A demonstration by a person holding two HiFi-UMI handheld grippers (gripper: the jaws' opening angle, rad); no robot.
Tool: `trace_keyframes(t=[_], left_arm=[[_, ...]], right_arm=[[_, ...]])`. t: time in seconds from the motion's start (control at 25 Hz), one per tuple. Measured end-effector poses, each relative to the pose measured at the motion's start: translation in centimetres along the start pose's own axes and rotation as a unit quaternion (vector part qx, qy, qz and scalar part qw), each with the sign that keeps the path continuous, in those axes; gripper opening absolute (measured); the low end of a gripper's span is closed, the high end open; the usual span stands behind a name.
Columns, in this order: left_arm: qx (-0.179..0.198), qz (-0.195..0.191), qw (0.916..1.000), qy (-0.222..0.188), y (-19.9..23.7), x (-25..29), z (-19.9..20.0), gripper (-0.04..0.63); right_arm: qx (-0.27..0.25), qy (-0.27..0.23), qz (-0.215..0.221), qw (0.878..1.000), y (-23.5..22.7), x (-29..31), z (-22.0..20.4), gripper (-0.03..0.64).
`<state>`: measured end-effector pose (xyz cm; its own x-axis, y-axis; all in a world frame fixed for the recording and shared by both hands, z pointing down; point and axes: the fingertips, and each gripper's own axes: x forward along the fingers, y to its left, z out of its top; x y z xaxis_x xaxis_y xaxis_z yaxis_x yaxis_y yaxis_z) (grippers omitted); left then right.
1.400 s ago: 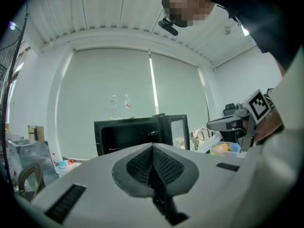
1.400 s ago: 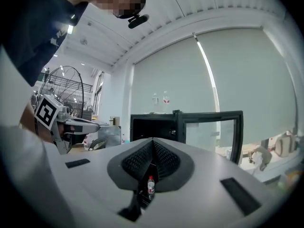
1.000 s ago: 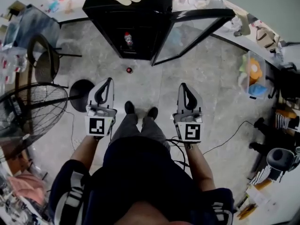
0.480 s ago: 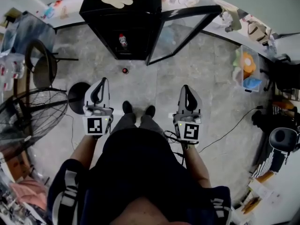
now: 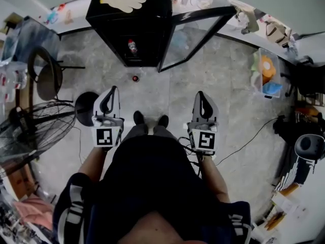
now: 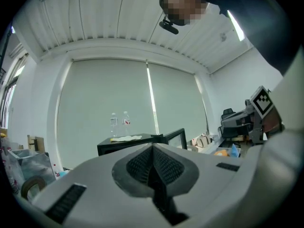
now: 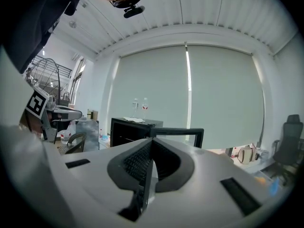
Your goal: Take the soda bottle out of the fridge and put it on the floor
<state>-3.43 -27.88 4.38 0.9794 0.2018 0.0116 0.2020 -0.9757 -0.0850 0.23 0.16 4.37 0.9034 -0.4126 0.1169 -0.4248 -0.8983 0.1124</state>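
Held left gripper (image 5: 112, 91), right gripper (image 5: 199, 94) over stone floor (image 5: 167, 88), ribbed jaws pressed together, empty. Faced boxy black fridge (image 5: 144, 19), glass door (image 5: 189, 34) open, bottle (image 5: 132, 46) inside.

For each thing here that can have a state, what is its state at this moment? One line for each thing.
fridge door: swung open.
soda bottle: upright, inside the fridge.
left gripper: shut, holds nothing.
right gripper: shut, holds nothing.
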Motion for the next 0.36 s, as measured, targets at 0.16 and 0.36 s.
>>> trace_keyframes(t=[0.16,0.36], left_arm=[[-0.007,-0.001,1.0000,0.002,0.09,0.12,-0.13,0.023],[-0.017,0.000,0.9999,0.004,0.05,0.45,-0.11,0.023]], right_arm=[[-0.002,0.007,0.003,1.000,0.14,0.38,-0.11,0.017],[0.008,0.017,0.003,1.000,-0.41,0.84,-0.54,0.017]])
